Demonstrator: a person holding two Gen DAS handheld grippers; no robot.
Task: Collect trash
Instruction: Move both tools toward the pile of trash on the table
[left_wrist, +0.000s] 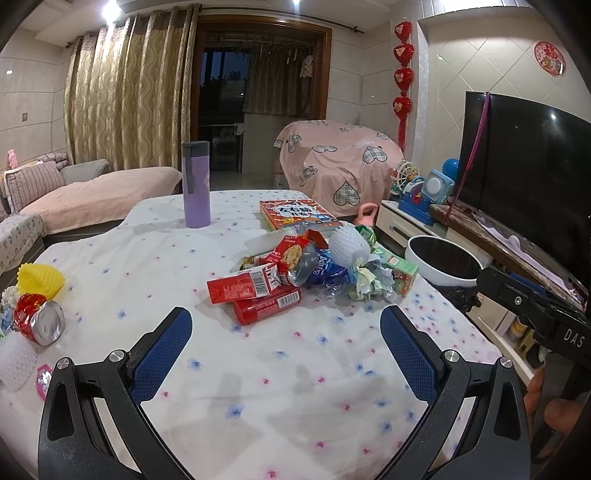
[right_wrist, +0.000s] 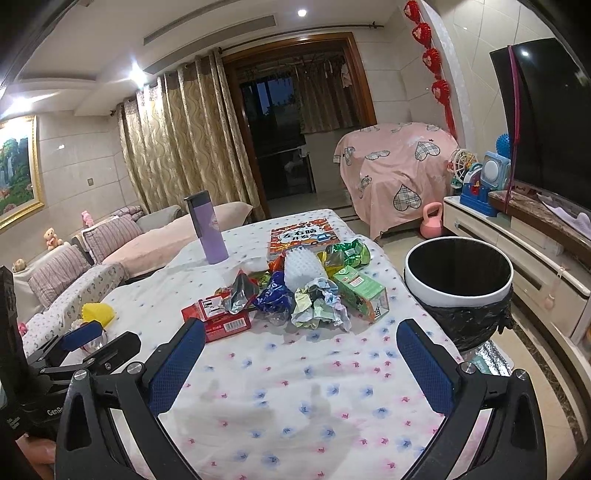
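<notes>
A pile of trash lies mid-table: red cartons (left_wrist: 255, 291) (right_wrist: 221, 321), a blue wrapper (left_wrist: 328, 271) (right_wrist: 273, 295), white foam netting (left_wrist: 349, 245) (right_wrist: 303, 267), crumpled paper (left_wrist: 369, 280) (right_wrist: 321, 306) and a green carton (left_wrist: 400, 269) (right_wrist: 360, 288). A crushed red can (left_wrist: 38, 321) and a yellow foam net (left_wrist: 40, 278) (right_wrist: 96, 313) lie at the left edge. The white bin (left_wrist: 443, 266) (right_wrist: 458, 273) with a black liner stands right of the table. My left gripper (left_wrist: 286, 325) and right gripper (right_wrist: 301, 339) are open and empty, short of the pile.
A purple flask (left_wrist: 196, 184) (right_wrist: 207, 229) and a book (left_wrist: 295, 216) (right_wrist: 303, 234) stand behind the pile on the flowered tablecloth (left_wrist: 258, 387) (right_wrist: 295, 406). A TV (left_wrist: 524, 162) on a low cabinet is at the right, a sofa (left_wrist: 92, 192) at the left.
</notes>
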